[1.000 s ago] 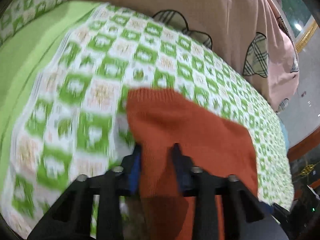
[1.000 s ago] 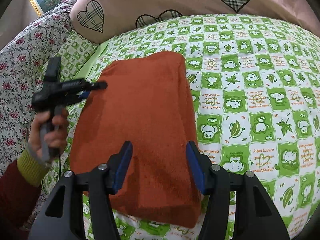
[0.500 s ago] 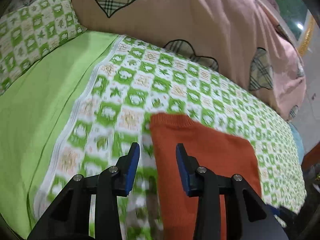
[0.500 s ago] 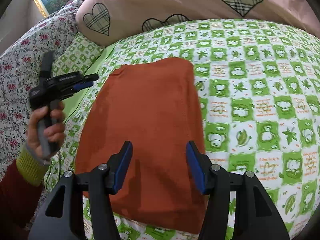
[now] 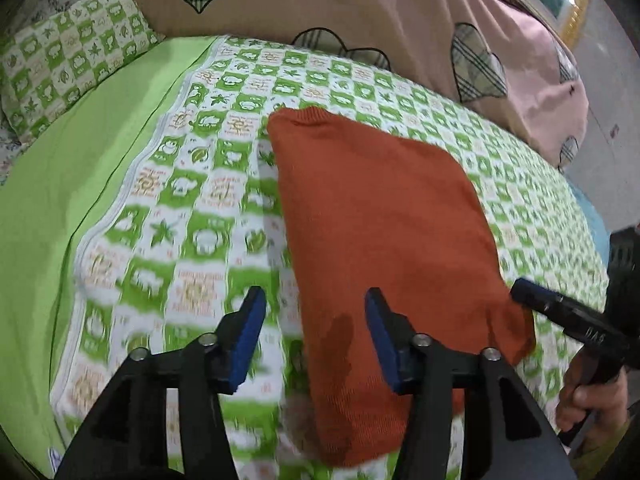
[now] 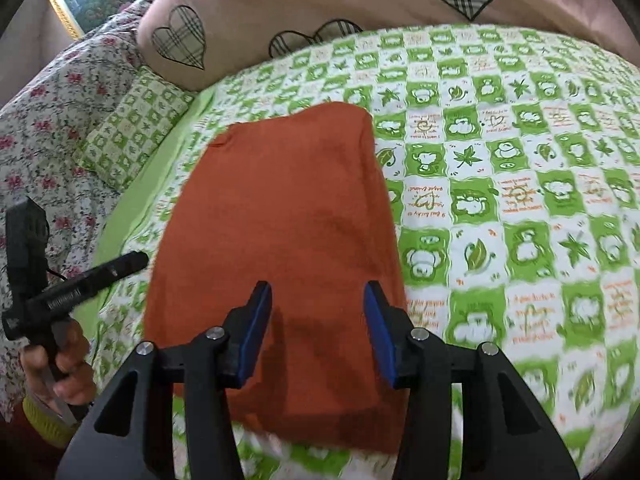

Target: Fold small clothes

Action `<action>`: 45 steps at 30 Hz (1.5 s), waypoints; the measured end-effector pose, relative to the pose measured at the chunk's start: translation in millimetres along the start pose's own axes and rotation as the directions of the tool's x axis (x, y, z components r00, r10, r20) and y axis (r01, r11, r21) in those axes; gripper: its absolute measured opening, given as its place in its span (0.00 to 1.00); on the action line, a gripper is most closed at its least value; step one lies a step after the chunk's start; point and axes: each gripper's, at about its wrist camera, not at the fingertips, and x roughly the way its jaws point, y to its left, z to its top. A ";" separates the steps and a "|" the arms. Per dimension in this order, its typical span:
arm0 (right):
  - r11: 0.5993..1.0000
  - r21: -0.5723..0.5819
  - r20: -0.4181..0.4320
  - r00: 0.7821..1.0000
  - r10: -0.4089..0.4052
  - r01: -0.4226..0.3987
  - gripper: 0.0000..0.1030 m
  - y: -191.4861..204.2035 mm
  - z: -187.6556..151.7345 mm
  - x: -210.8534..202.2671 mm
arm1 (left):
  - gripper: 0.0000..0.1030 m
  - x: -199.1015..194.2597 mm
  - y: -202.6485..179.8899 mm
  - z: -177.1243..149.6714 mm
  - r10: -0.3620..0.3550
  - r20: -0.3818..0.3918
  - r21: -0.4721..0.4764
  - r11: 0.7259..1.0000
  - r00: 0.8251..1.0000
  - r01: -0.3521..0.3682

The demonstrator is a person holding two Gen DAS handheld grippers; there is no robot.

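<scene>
A folded orange knit garment lies flat on the green-and-white checked bedspread. It also shows in the right wrist view. My left gripper is open and empty, raised above the garment's near left edge. My right gripper is open and empty, above the garment's near end. The right gripper also shows at the right of the left wrist view. The left gripper shows at the left of the right wrist view.
A pink quilt with plaid hearts lies along the back of the bed. A checked pillow and a plain green sheet strip lie to the left. A floral fabric lies at the far left.
My left gripper let go of the garment, opened wide and drew back and up. The right gripper stayed open and pulled back slightly. The garment lies flat.
</scene>
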 end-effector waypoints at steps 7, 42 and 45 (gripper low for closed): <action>0.998 -0.055 0.014 0.999 -0.043 0.044 0.49 14.2 -26.7 -24.8 | 0.60 -18.6 -18.7 -41.9 0.040 -0.028 0.063 0.997 0.999 -0.038; 0.975 -0.200 -0.005 0.995 -0.101 0.098 0.82 55.8 -89.9 -41.1 | 0.81 -41.1 -36.0 -91.4 0.237 -0.040 0.154 0.961 0.971 -0.228; 0.969 -0.225 -0.003 0.994 -0.107 0.103 0.83 60.9 -84.7 -36.8 | 0.81 -36.8 -37.6 -89.4 0.248 -0.043 0.162 0.958 0.968 -0.238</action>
